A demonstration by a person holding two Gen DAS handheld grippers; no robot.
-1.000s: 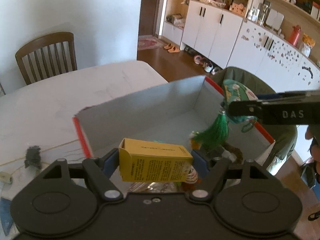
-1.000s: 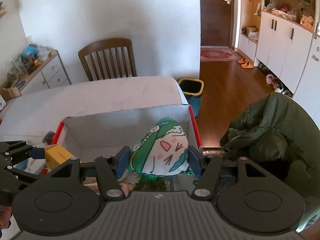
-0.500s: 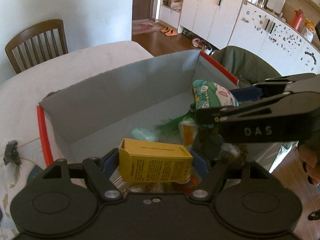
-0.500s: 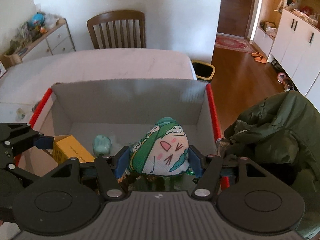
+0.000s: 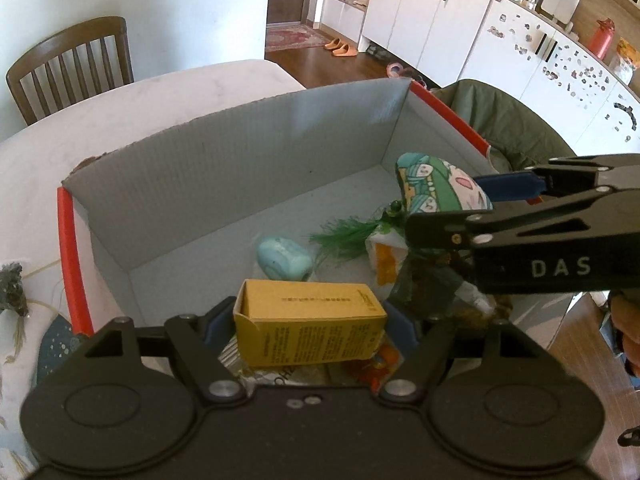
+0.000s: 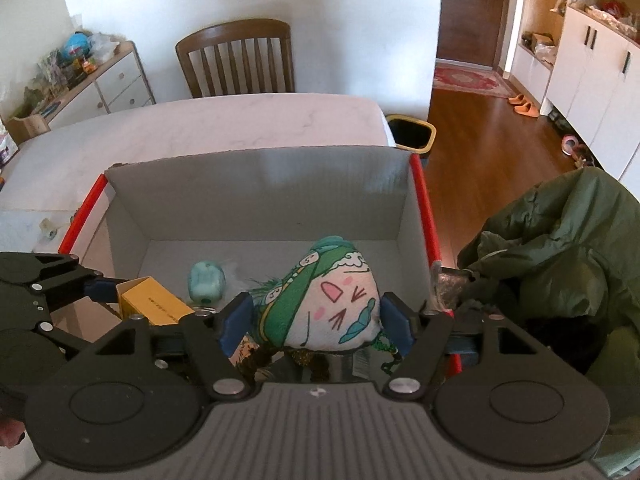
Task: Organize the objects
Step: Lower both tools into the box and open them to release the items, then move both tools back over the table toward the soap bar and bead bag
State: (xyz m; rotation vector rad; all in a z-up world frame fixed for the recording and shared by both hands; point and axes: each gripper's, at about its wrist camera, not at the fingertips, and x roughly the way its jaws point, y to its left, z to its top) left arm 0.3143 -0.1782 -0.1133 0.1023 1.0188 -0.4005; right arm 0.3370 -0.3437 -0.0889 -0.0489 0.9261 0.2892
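Both grippers have descended further toward the box since the earlier frames, so that more of its grey interior and floor is exposed. Left gripper (image 5: 310,322), clamped on a yellow carton (image 5: 308,330) held lengthwise between its blue pads, hangs over the near side of the open box (image 5: 224,168), which has grey walls and red-edged rims and stands on the white surface (image 6: 200,128) toward its right edge. Right gripper (image 6: 316,320), closed on a green-and-white plush toy (image 6: 328,312) with a cartoon face, is held above the right-hand part of the box; in the left wrist view the same toy (image 5: 436,192) appears at the tip of the right gripper (image 5: 444,200), its green tassel (image 5: 344,236) trailing toward the box floor. On that floor lie a pale teal object (image 5: 284,260) near the middle and mixed packets (image 5: 386,258) near the front right; what the packets are cannot be told. A wooden chair (image 6: 236,60) stands at the far edge of the surface, and a green jacket (image 6: 560,248) lies beyond its right edge
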